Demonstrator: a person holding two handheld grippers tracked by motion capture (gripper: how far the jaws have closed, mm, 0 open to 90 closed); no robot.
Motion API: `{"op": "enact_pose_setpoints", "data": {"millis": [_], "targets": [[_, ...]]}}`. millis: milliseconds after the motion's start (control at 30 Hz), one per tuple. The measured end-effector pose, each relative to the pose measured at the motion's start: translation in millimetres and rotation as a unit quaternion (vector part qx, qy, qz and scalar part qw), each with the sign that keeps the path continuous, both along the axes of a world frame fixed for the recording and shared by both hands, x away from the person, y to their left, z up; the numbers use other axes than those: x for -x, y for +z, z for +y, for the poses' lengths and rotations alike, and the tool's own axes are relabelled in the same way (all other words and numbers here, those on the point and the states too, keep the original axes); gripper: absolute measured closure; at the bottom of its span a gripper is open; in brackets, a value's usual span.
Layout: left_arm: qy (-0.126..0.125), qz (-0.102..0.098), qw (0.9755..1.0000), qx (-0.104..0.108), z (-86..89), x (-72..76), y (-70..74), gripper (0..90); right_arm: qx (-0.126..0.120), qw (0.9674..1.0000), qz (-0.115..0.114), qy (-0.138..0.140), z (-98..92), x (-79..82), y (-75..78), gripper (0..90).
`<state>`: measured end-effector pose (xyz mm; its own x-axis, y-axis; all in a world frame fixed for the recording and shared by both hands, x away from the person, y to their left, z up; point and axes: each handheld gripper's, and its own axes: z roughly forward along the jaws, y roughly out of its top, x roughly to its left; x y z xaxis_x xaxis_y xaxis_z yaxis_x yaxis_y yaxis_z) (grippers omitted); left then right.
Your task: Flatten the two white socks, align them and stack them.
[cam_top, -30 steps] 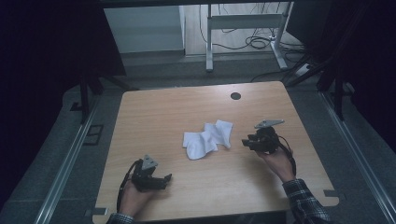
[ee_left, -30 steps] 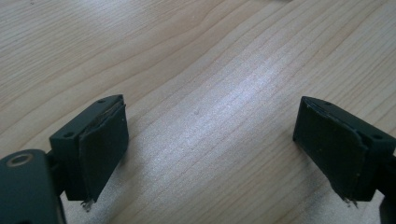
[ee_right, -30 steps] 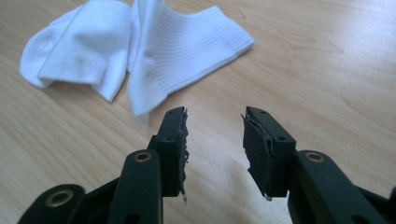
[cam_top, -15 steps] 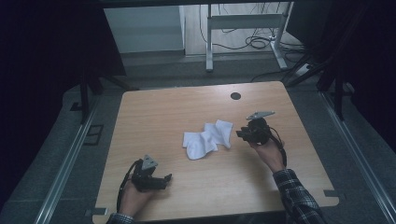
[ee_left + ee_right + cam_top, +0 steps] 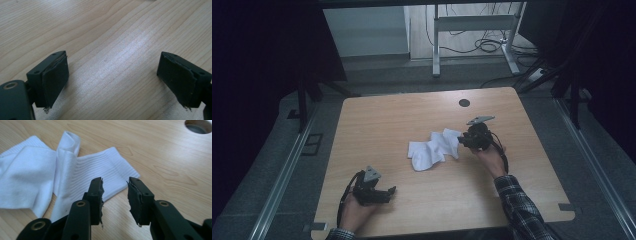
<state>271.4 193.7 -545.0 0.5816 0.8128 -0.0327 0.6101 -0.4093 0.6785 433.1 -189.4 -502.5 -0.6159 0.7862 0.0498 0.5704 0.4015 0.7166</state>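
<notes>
While the high view sets out the whole wooden table (image 5: 377, 125), it makes the white socks (image 5: 434, 149) a single crumpled patch near the middle of the top, with the right gripper (image 5: 462, 141) at their right edge, too small there to tell whether it touches them. The right gripper view settles this: the ribbed cuff (image 5: 100, 170) of one sock lies flat on the wood just beyond the tips, one black jaw standing over the cuff's near edge and the other over bare wood beside it. The jaws stand a little apart with nothing pressed between the pads; they have just been closing and then easing open again, and no cloth is caught. That view also shows the folds of a second sock (image 5: 27, 172) lying against the first, and part of the round cable hole (image 5: 198, 125) in the tabletop, which the high view places near the far edge (image 5: 464, 103).

The left gripper (image 5: 389, 191) rests near the front left of the table, well apart from the socks, held in the person's left hand (image 5: 357, 212). The left gripper view shows its jaws spread wide over bare wood grain, gripping nothing.
</notes>
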Motion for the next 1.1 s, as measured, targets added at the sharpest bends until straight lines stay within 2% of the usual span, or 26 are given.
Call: {"op": "enact_pose_setpoints", "data": {"millis": [267,333,400,433,500,600,700,867,1000,1100], "targets": [[0.000,0.000,1.0000,0.000,0.0,0.0,0.0,10.4,0.020,0.9998,-0.002,0.003,16.7,-7.3,-16.5,53.1],[0.000,0.000,1.0000,0.000,0.0,0.0,0.0,10.4,0.024,0.9997,0.003,0.003,19.8,-8.8,-20.5,52.2],[0.000,0.000,1.0000,0.000,0.0,0.0,0.0,10.4,0.037,0.9993,0.007,0.006,22.7,-10.1,-26.0,53.2],[0.000,0.000,1.0000,0.000,0.0,0.0,0.0,10.4,0.041,0.9991,0.011,0.006,23.6,-10.1,-28.4,55.6],[0.000,0.000,1.0000,0.000,0.0,0.0,0.0,10.4,0.015,0.9997,0.019,-0.001,22.4,-9.2,-30.2,68.3],[0.001,0.000,1.0000,0.000,-0.1,0.0,0.0,10.4,0.011,0.9995,0.031,-0.003,22.5,-6.8,-28.8,82.7],[0.000,0.000,1.0000,0.000,0.0,0.0,0.0,10.4,0.030,0.9992,0.024,-0.009,24.1,-3.3,-25.1,84.5],[0.000,0.000,1.0000,0.000,0.0,0.0,0.0,10.4,0.018,0.9997,0.003,-0.015,13.7,3.4,-4.7,84.6],[0.000,0.000,1.0000,0.000,-0.2,0.0,0.0,10.4,0.013,0.9995,-0.013,-0.024,-2.0,11.4,16.9,84.4],[0.001,-0.001,1.0000,0.001,-0.6,0.0,-0.2,10.4,0.012,0.9992,-0.022,-0.031,-13.5,18.5,27.7,84.2]]}}
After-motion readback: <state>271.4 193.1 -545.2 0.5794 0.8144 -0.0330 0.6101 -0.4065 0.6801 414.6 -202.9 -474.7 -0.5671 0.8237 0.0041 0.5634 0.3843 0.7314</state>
